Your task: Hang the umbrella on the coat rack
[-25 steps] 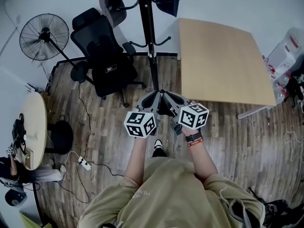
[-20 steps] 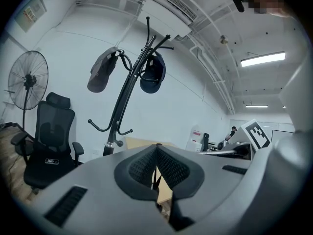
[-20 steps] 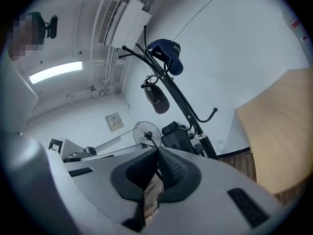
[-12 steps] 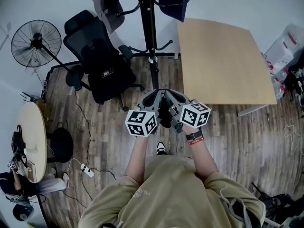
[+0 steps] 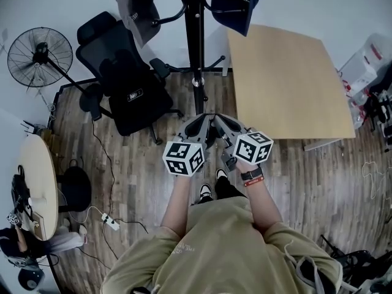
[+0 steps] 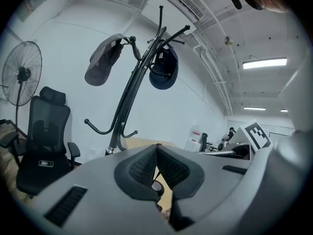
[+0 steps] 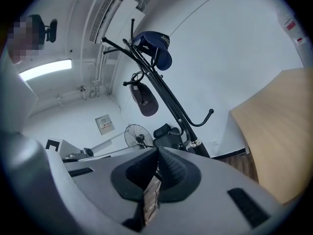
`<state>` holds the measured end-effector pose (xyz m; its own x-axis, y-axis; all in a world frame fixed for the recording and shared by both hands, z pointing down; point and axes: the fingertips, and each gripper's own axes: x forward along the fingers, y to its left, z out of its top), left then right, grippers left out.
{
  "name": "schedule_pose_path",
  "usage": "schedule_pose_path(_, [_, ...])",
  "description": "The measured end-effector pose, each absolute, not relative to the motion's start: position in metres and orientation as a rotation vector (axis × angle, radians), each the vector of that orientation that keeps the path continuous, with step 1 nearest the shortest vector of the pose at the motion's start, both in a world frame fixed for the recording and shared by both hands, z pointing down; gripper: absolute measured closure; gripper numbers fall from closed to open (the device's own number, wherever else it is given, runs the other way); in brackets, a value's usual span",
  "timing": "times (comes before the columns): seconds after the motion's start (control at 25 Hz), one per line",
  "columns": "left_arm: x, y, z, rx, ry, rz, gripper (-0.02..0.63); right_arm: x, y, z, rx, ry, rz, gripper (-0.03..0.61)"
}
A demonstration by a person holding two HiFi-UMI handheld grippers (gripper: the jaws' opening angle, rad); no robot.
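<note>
Coat rack (image 5: 196, 48) faced.
Left tongs (image 5: 197, 126), right tongs (image 5: 225, 125) — both clenched empty, held side by side near rack's base.

Glossy black metal coat rack (image 5: 196, 41), matt pale wood table (image 5: 288, 84), grained plank floor (image 5: 138, 164)

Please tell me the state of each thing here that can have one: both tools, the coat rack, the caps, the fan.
Left tool: shut, holding nothing.
Right tool: shut, holding nothing.
Coat rack: upright, lower hooks free.
Grey cap: hanging on the rack.
Dark blue cap: hanging on the rack.
Fan: standing; running or not, cannot tell.
</note>
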<state>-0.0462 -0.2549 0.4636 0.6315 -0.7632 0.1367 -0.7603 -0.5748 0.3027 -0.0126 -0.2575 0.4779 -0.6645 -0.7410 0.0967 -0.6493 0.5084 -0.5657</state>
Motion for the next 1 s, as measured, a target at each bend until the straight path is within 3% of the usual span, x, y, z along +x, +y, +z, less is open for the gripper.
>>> schedule_pose_path(1.0, [-0.055, -0.352, 0.506, 2.398, -1.322, 0.07, 0.592, -0.013, -0.352, 0.515, -1.136, 2.637, -1.011, 0.56])
